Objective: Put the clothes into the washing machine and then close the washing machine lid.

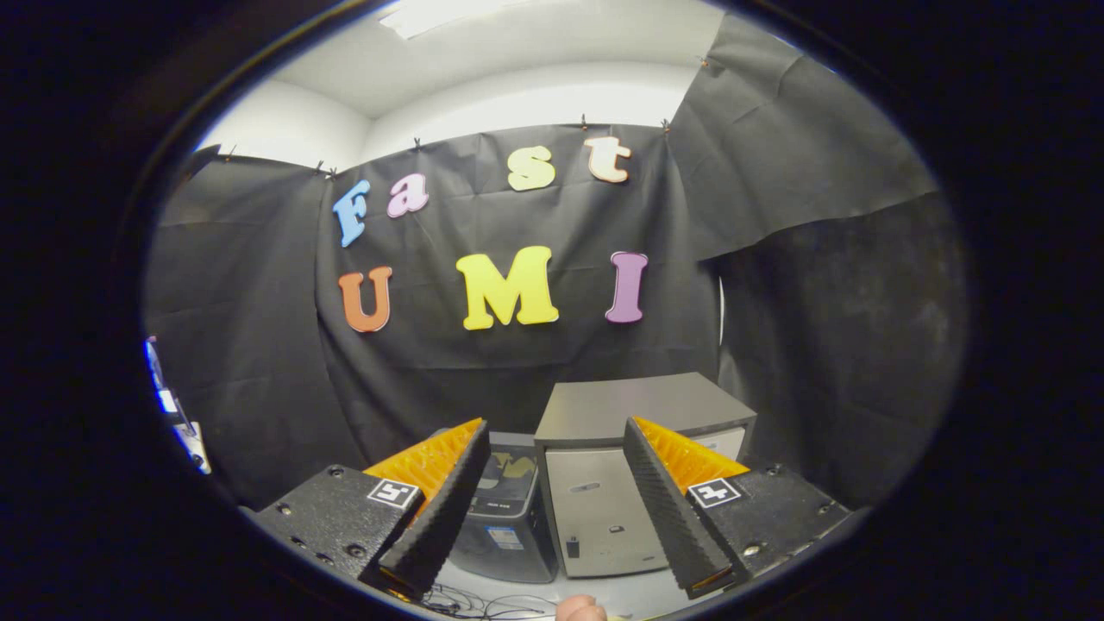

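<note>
My gripper (556, 431) is open, held well above the floor, with nothing between its orange-and-black fingers (448, 483). Through the gap and far below the fingers stands a small dark washing machine (509, 517). At its top, pale yellowish shapes (511, 466) show, and I cannot tell whether they are cloth or a print on the lid. The left finger hides the machine's left part. Whether its lid is up or down cannot be told from here.
A grey box-like cabinet (642, 401) with a flat top and a pale front stands just right of the dark machine. Thin cables (483, 604) lie on the pale floor in front. A fingertip (580, 609) shows at the bottom, between the fingers. Black cloth walls close the booth behind and at the sides.
</note>
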Available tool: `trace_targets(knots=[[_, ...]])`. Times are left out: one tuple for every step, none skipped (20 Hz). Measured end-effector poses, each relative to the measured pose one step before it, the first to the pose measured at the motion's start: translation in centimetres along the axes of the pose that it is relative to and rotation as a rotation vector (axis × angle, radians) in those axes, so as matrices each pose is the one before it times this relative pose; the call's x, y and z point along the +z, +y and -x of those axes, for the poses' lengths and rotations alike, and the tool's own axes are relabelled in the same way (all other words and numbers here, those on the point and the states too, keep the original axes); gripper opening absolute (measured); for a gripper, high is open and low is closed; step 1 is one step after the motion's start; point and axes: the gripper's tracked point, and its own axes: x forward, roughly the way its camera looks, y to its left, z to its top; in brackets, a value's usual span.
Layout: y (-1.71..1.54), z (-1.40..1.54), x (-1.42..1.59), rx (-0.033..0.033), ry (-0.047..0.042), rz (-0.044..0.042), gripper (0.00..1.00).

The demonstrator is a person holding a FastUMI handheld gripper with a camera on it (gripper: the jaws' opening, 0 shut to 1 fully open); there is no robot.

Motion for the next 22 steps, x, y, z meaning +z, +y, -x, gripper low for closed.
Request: trace_targets(knots=[[0.018, -0.074, -0.113, -0.00209, 0.00174, 0.00056, 0.98], [0.013, -0.025, 0.175, -0.00137, -0.00268, -0.00132, 0.98], [0.035, -0.018, 0.047, 0.00007, -0.0016, 0.00052, 0.98], [-0.014, 0.064, -0.128, -0.00257, 0.00023, 0.00274, 0.98], [-0.006, -0.04, -0.01, -0.00044, 0.00074, 0.00267, 0.98], [-0.049, 0.004, -0.07, -0.00211, 0.00023, 0.00137, 0.98], [-0.004, -0.16, -0.099, -0.00066, 0.00429, 0.00131, 0.98], [0.009, 0.082, -0.005, -0.00076, 0.00154, -0.0003, 0.98], [-0.055, -0.077, 0.001, -0.00066, 0.00258, 0.00044, 0.99], [-0.012, -0.025, 0.06, -0.00142, -0.00152, -0.00093, 0.98], [-0.038, -0.163, 0.159, -0.00193, -0.00112, -0.00102, 0.98], [-0.03, -0.004, 0.11, -0.00151, -0.00302, -0.00186, 0.98], [-0.054, 0.006, 0.089, 0.00017, -0.00032, -0.00045, 0.98], [0.051, -0.038, 0.099, -0.00073, -0.00197, 0.00037, 0.98], [-0.008, -0.123, 0.043, -0.00026, -0.00115, 0.00095, 0.98], [0.067, -0.08, -0.05, 0.00081, 0.00105, 0.00159, 0.98], [0.014, 0.082, 0.071, -0.00004, -0.00011, 0.00026, 0.98], [-0.072, 0.151, 0.042, -0.00002, 0.00007, -0.00167, 0.98], [0.028, 0.064, 0.138, 0.00338, -0.00316, -0.00158, 0.98], [0.045, -0.128, 0.15, -0.00078, -0.00164, 0.00132, 0.98], [-0.03, -0.149, 0.068, 0.00027, -0.00215, 0.00213, 0.98], [-0.021, 0.047, 0.03, 0.00038, -0.00001, 0.00116, 0.98]])
